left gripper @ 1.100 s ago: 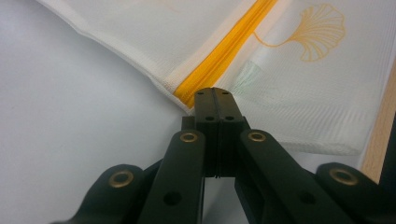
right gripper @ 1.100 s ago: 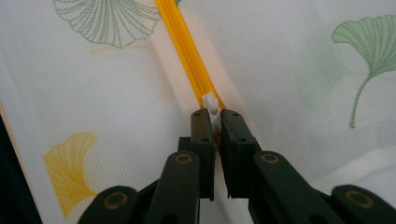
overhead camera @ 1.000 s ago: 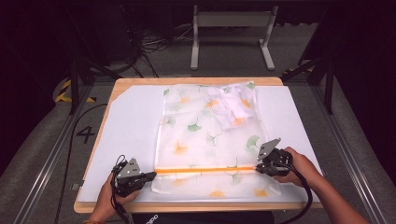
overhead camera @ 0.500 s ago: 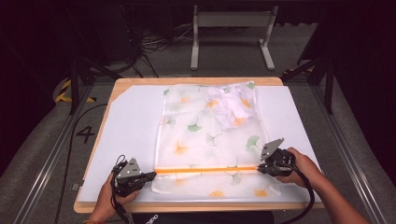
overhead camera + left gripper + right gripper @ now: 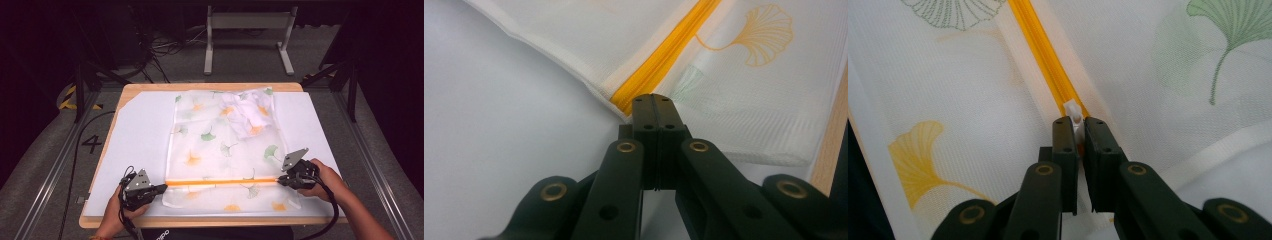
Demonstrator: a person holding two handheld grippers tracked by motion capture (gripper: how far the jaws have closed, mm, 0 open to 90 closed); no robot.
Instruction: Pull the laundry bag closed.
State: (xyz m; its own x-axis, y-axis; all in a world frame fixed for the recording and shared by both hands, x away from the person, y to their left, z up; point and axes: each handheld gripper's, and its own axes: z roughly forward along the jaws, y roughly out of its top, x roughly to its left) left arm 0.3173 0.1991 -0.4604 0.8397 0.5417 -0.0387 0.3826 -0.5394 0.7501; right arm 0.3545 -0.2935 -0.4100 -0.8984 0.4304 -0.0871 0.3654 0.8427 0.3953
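Lying flat at centre frame on the white table mat (image 5: 135, 130), the sheer white mesh bag with ginkgo-leaf print (image 5: 220, 145) is pinned at both zipper ends: left gripper (image 5: 161, 189) clenched on the orange zipper (image 5: 220, 182) end, right gripper (image 5: 281, 181) grasping the white zipper pull (image 5: 1074, 114).

Mesh laundry bag (image 5: 225, 145), ginkgo-leaf print, flat on bench.
Orange zipper (image 5: 220, 182) runs across near edge; white zipper pull (image 5: 1073, 111) at one end.

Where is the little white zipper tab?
The white zipper tab sits pinched between the right gripper's jaws in the right gripper view, at the right end of the orange zipper near the front edge of the leaf-print mesh bag.
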